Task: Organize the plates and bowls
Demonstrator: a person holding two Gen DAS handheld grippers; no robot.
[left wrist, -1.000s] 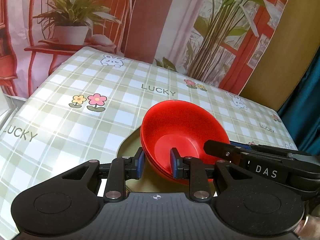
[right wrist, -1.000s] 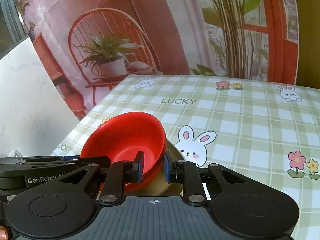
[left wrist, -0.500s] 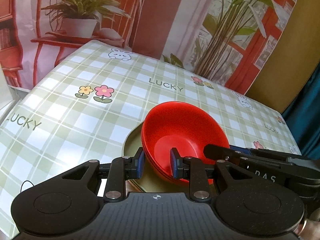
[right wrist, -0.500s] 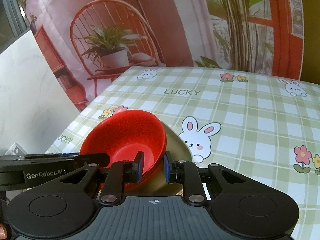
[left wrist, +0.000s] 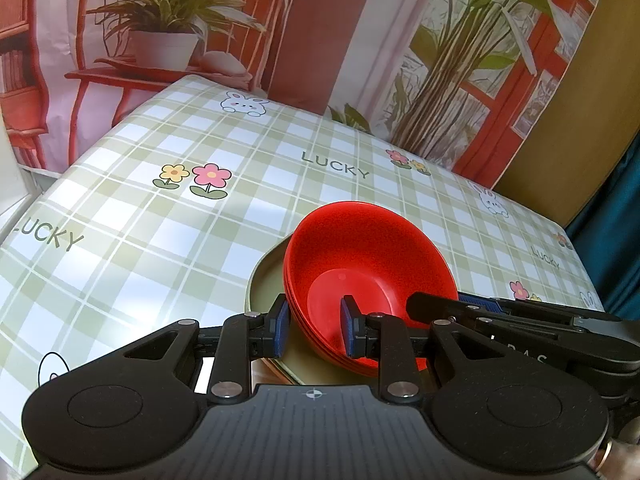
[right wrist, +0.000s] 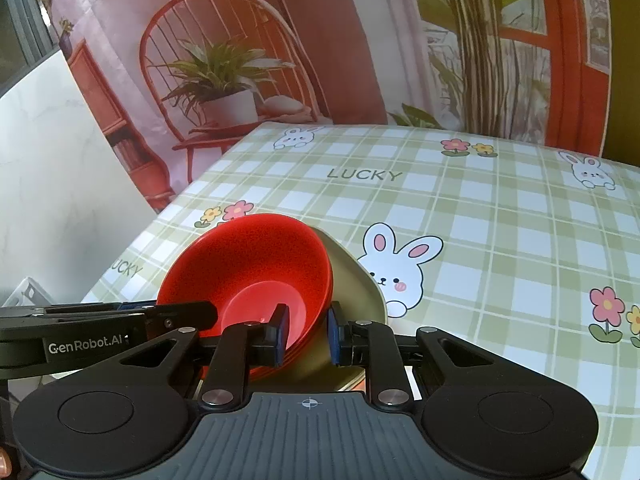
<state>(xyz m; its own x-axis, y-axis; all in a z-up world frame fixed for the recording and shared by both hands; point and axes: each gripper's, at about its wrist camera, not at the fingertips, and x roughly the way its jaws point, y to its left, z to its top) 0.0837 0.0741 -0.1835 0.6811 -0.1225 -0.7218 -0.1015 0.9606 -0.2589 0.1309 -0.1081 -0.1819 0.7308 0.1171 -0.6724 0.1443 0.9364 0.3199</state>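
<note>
A stack of red bowls (left wrist: 368, 264) sits on an olive-green plate (left wrist: 266, 284); both also show in the right wrist view, bowls (right wrist: 256, 264) and plate (right wrist: 356, 292). My left gripper (left wrist: 314, 326) is shut on the near left wall of the bowl stack, one finger inside and one outside. My right gripper (right wrist: 306, 330) is shut on the near right wall of the same stack. Each gripper's fingers show in the other's view. Stack and plate look tilted and held just above the table.
The table carries a green checked cloth (left wrist: 200, 216) with rabbits, flowers and "LUCKY" print. A printed backdrop (left wrist: 320, 40) stands behind its far edge. A white wall (right wrist: 52, 168) lies to the left. The table's left edge is near the plate.
Both grippers have risen and pulled back a little with the bowl stack and plate; more of the table's far side and backdrop shows. The grips are unchanged.
</note>
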